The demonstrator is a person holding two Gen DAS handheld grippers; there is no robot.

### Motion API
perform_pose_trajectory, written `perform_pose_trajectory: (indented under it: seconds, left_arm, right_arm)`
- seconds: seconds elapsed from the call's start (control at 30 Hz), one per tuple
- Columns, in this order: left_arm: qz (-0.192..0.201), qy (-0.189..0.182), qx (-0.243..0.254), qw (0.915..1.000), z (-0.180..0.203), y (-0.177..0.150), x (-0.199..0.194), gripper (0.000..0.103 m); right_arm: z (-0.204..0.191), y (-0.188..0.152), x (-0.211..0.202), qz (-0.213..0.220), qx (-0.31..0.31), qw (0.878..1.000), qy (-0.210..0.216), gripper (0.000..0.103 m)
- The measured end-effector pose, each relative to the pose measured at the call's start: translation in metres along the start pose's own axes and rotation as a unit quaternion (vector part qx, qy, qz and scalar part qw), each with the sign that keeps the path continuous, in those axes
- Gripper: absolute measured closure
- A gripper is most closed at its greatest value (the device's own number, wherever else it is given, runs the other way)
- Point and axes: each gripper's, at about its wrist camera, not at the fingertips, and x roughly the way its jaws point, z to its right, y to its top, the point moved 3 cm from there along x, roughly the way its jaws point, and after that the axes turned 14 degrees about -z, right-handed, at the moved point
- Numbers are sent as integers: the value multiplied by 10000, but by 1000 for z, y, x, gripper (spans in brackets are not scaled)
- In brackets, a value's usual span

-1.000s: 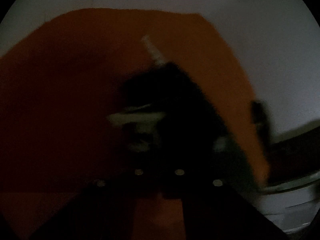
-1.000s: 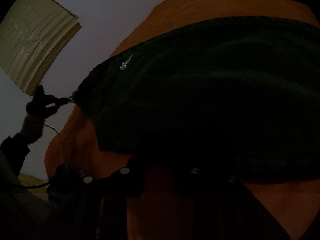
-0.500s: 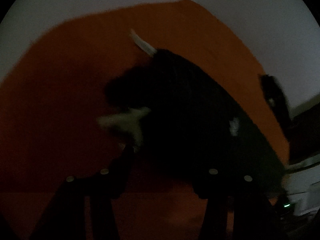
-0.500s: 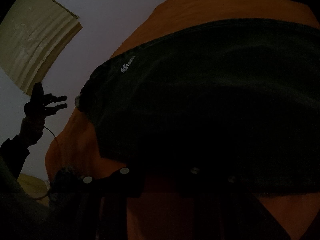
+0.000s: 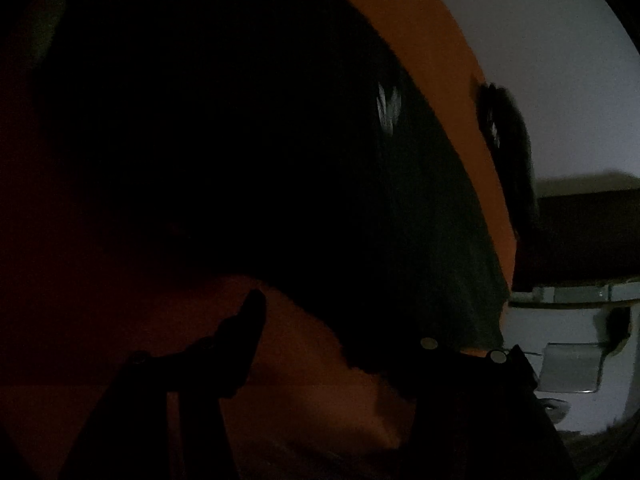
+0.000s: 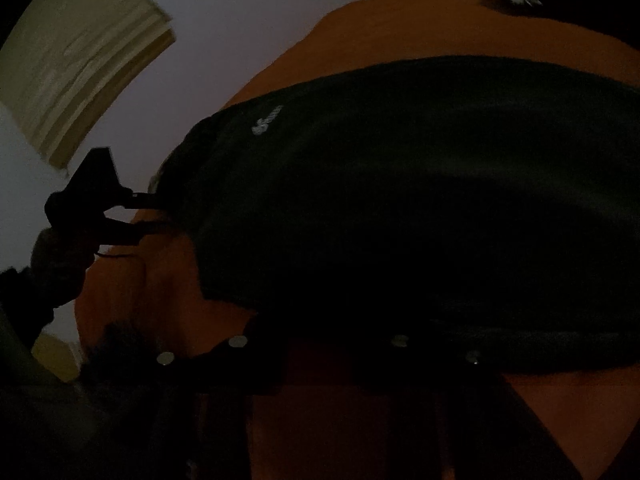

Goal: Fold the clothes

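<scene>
One orange cover [image 6: 384, 28] fills most of what I see, and the dark garment [image 6: 420, 208] lies spread across it, logo [image 6: 267, 121] at ten o'clock. My left gripper [image 6: 150, 216] sits at nine o'clock, fingers parted at the garment's edge, holding nothing. My right gripper's [image 6: 320, 344] fingers are lost in the dark; I cannot tell their spread.

Dim room, pale wall [image 6: 224, 24], ribbed yellowish curtain [image 6: 76, 64], orange bedcover [image 6: 400, 28].
</scene>
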Motion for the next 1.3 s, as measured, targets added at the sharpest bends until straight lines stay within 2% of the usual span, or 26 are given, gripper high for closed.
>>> perform_pose_trajectory:
  seconds: [0.03, 0.1, 0.17, 0.23, 0.27, 0.33, 0.4, 0.53, 0.6, 0.7, 0.8, 0.87, 0.93, 1.03, 1.1, 1.13, 1.17, 1.23, 1.3]
  left_arm:
    - [-172, 36, 115, 9998, 10, -7, 10, 47]
    - [-428, 365, 853, 9948, 44, -27, 29, 47]
    - [-431, 855, 1612, 9823, 69, -35, 36, 47]
    - [-373, 1276, 2151, 9675, 87, -40, 43, 47]
    - [-317, 1443, 2306, 9618, 93, -40, 45, 47]
    - [-160, 1506, 2136, 9651, 91, -29, 40, 47]
    - [-3, 1568, 1964, 9679, 90, -18, 34, 47]
    - [310, 1689, 1618, 9718, 87, 5, 23, 47]
    - [454, 1754, 1468, 9724, 86, 15, 18, 47]
    - [254, 2141, 1732, 9610, 94, 17, 37, 47]
    - [61, 2539, 1820, 9499, 91, 21, 57, 48]
    - [79, 2727, 1910, 9429, 93, 20, 66, 48]
    - [74, 2718, 1913, 9431, 95, 20, 67, 48]
    - [51, 2517, 1887, 9492, 95, 20, 64, 48]
    - [34, 2319, 1852, 9549, 94, 21, 61, 48]
    - [52, 2135, 1754, 9610, 94, 22, 56, 48]
    - [84, 1951, 1657, 9666, 94, 22, 51, 48]
    - [398, 1601, 1484, 9751, 94, 19, 32, 48]
    - [843, 1227, 1570, 9763, 98, 11, 10, 48]
  right_arm:
    - [-5, -1, 0, 45, -89, 9999, -114, 72]
    - [-20, -3, 1, 115, -539, 9977, -402, 72]
    - [-40, -8, 3, 207, -1240, 9890, -786, 72]
    - [-61, -14, 7, 310, -2012, 9718, -1186, 72]
    - [-72, -18, 10, 365, -2440, 9586, -1425, 72]
    - [-91, -25, 23, 408, -3265, 9238, -1958, 72]
    - [-106, -32, 38, 415, -4016, 8816, -2445, 72]
    - [-126, -36, 70, 406, -5021, 8053, -3127, 70]
    - [-129, -36, 81, 346, -5304, 7845, -3194, 65]
    - [-135, -39, 96, 309, -5744, 7515, -3231, 63]
    - [-140, -44, 109, 423, -6094, 7168, -3362, 54]
    - [-144, -40, 116, 524, -6115, 7106, -3439, 54]
    - [-148, -35, 121, 620, -6116, 7071, -3495, 54]
    - [-150, -22, 126, 654, -5968, 7242, -3394, 57]
    - [-150, -16, 127, 641, -5903, 7342, -3294, 76]
    - [-150, -13, 126, 631, -5879, 7387, -3235, 78]
    - [-150, -8, 124, 595, -5784, 7525, -3093, 80]
    - [-149, 12, 108, 422, -5295, 8101, -2482, 81]
    - [-146, 34, 92, 222, -4696, 8639, -1806, 81]
